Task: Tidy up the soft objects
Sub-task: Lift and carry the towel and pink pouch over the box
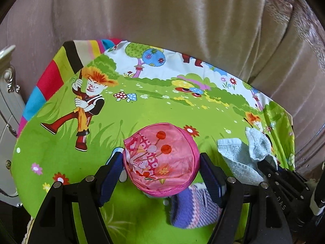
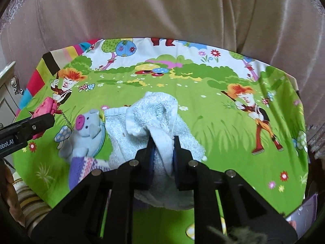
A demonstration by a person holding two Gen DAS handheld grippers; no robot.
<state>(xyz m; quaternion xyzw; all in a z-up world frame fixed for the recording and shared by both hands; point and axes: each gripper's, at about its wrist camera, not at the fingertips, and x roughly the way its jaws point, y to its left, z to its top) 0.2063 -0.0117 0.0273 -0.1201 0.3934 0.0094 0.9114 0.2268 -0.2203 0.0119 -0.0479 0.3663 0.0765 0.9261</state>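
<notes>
Black linkages of both tools fill the bottom of each wrist view. Beyond them, largest of all, a beige curtain (image 1: pixel 162 16) hangs behind the table. A cartoon meadow tablecloth (image 1: pixel 126 109) covers the table, spreading ahead of and under both pairs of jaws.

The pale blue towel (image 2: pixel 142 111) is bunched up between the right jaws: the right gripper (image 2: pixel 163 142) has closed nearly all the way and pinches a fold of it, the rest draping ahead of and beneath the fingers.

The left gripper (image 1: pixel 161 163) stands wide, its blue pads pressed against either side of a pink flowered pouch (image 1: pixel 160 158), which fills the gap between them.

Just left of the right jaws a small plush pig (image 2: pixel 87 128) lies on the cloth, touching the towel's edge, and a purple striped knit piece (image 2: pixel 81 168) lies at the pig's near side.
</notes>
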